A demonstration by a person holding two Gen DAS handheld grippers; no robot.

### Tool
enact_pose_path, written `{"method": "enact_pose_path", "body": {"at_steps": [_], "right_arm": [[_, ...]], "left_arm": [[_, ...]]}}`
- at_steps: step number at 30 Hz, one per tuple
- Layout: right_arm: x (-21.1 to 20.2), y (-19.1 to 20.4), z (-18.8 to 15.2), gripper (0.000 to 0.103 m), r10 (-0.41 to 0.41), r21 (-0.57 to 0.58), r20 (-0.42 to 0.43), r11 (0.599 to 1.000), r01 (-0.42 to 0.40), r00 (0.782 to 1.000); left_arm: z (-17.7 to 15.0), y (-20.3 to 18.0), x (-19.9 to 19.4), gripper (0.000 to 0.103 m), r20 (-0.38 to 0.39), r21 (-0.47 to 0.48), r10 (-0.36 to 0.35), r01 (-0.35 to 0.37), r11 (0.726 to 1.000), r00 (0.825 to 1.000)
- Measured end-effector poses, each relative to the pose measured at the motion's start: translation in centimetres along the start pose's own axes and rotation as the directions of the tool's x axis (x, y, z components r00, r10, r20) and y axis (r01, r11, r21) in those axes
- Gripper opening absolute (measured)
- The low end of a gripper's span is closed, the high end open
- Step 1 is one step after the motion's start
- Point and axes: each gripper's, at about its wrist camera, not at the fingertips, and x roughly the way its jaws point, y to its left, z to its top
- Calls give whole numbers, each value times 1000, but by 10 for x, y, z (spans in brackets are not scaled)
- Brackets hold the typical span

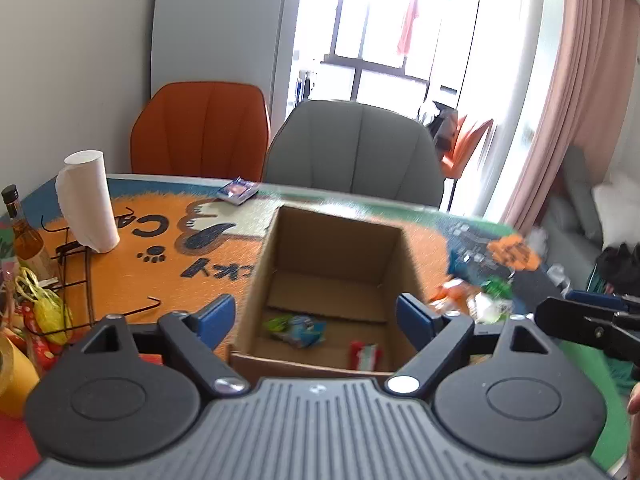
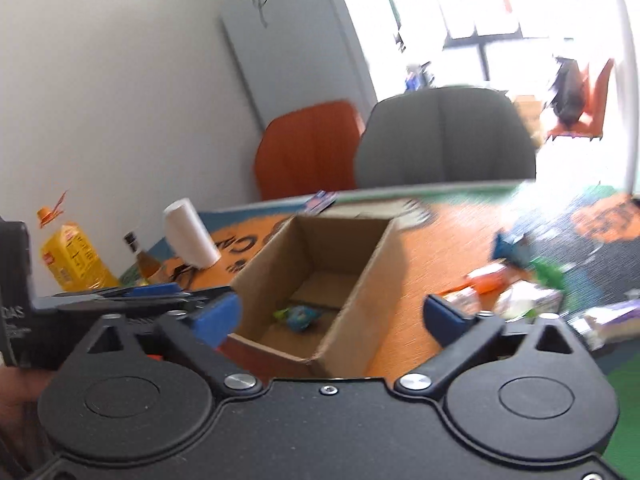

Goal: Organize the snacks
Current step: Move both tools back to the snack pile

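Note:
An open cardboard box [image 1: 276, 248] stands on the orange cat-print table; it also shows in the right wrist view [image 2: 376, 264]. Inside lie a blue-green snack packet [image 1: 298, 330] [image 2: 300, 317] and a red-white-green packet [image 1: 365, 356]. My left gripper [image 1: 316, 316] is open and empty, just above the box's near rim. My right gripper [image 2: 334, 316] is open and empty, over the box's near right corner; it shows at the right edge of the left wrist view [image 1: 592, 316]. Several loose snack packets [image 1: 472, 298] [image 2: 516, 292] lie blurred right of the box.
A paper towel roll [image 1: 86, 200], a bottle [image 1: 22, 232] and bagged items [image 1: 40, 316] stand at the left. A yellow oil jug [image 2: 72, 258] is far left. A small blue packet [image 1: 237, 191] lies at the far edge. Orange [image 1: 200, 132] and grey [image 1: 352, 148] chairs stand behind the table.

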Motion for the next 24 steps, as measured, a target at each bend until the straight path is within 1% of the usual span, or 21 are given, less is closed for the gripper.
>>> {"method": "enact_pose_path", "body": {"at_steps": [1, 3, 4, 5, 7, 13, 16, 24], "right_arm": [[-5, -4, 0, 103, -20, -1, 9, 1000, 20, 1000], [-16, -12, 1, 103, -69, 6, 25, 998, 69, 997], [-19, -16, 0, 103, -92, 8, 29, 996, 91, 995], [-23, -22, 0, 103, -110, 9, 35, 994, 110, 993], [-32, -32, -3, 103, -132, 20, 49, 991, 131, 990], [-56, -62, -15, 103, -190, 79, 71, 980, 184, 979], [-64, -71, -20, 103, -200, 86, 76, 977, 194, 977], [-85, -90, -38, 103, -241, 100, 64, 967, 234, 968]], "left_arm": [[0, -4, -3, 90, 11, -6, -4, 4, 1000, 1000], [-2, -12, -9, 96, 40, -13, -15, 16, 1000, 999], [-3, -16, -11, 101, 54, -17, -19, 20, 1000, 998], [-4, -20, -14, 103, 63, -18, -29, 30, 999, 998], [-7, -27, -18, 103, 68, -14, -56, 57, 998, 996], [-17, -49, -26, 103, 36, -1, -110, 110, 994, 993], [-25, -59, -29, 103, 16, 18, -135, 135, 991, 991], [-43, -83, -34, 103, -10, 55, -137, 138, 989, 990]]}}
